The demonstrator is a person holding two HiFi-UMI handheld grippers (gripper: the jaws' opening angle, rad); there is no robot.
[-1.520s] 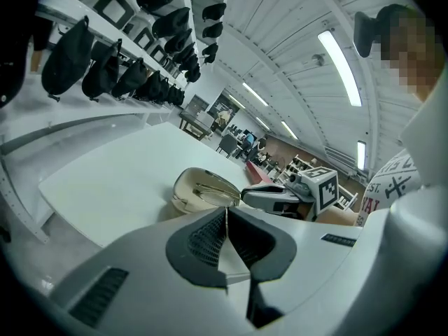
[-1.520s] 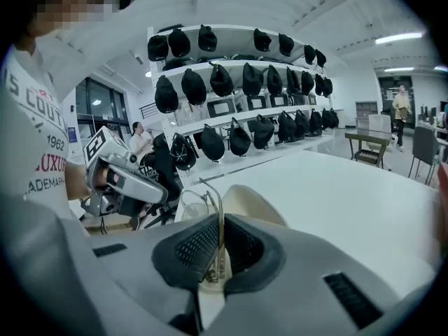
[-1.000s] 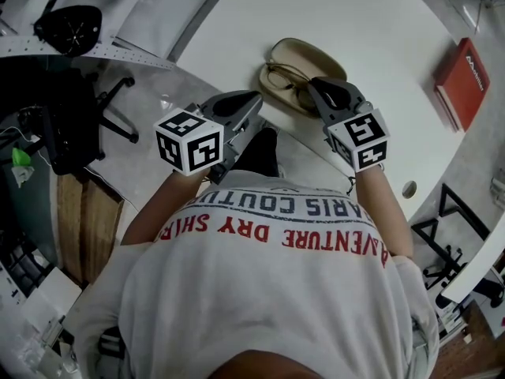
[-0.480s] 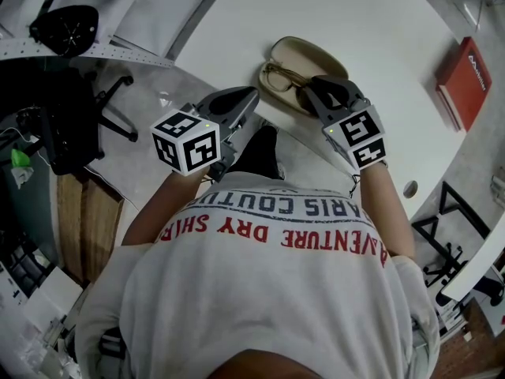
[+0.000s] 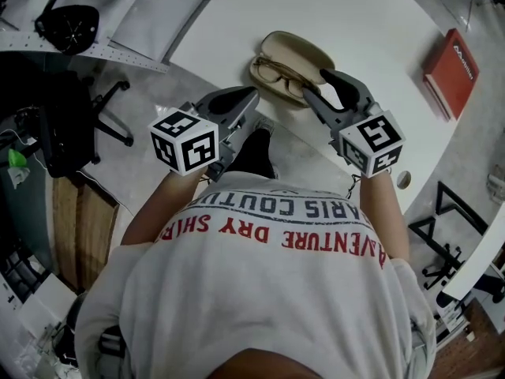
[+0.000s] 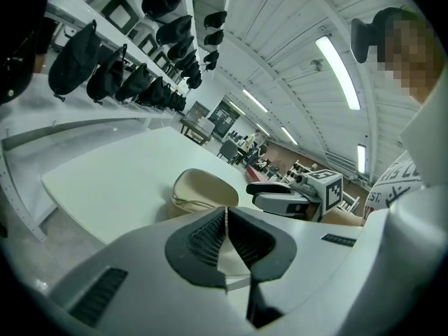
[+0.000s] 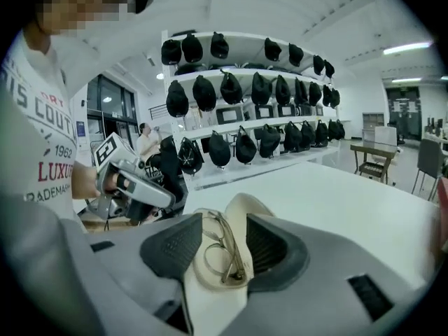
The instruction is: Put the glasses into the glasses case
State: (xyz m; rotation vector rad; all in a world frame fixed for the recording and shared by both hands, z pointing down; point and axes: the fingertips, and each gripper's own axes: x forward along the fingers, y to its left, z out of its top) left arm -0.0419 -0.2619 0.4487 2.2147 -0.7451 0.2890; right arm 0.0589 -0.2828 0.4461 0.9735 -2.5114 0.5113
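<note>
Right hand-held gripper (image 5: pixel 316 83): my jaws have just been opening and now stand wide apart, the pads pressing on nothing.
Between its jaws: in the right gripper view the glasses (image 7: pixel 222 254) show in the gap, but they lie lower down in the case, free of both pads.
Right hand pose: the hand-held gripper points away from my chest and tilts down, its tips over the near right end of the case. My right forearm (image 5: pixel 383 212) reaches straight out from my side, and the marker cube (image 5: pixel 372 142) sits at the wrist end.
Left hand-held gripper (image 6: pixel 226 212): my jaws are closed, the tips meet, and there is nothing between them.
Left hand pose: it points forward and slightly down, held at the near edge of the worktop (image 5: pixel 355 22), to the left of the case and apart from it. My left forearm (image 5: pixel 154 212) angles out from my side.
Glasses: thin-framed, lying in the lower half of the open case, lenses up.
Glasses case (image 5: pixel 296 46): beige, open with its lid tipped back, sitting close to the worktop's near edge between the lines of my two hand-held grippers.
Worktop: white, with a curved near edge.
Red book (image 5: pixel 450 73): at the far right of the worktop, well apart from the case.
Shelves (image 7: pixel 245 82): rows of black caps beyond the worktop.
</note>
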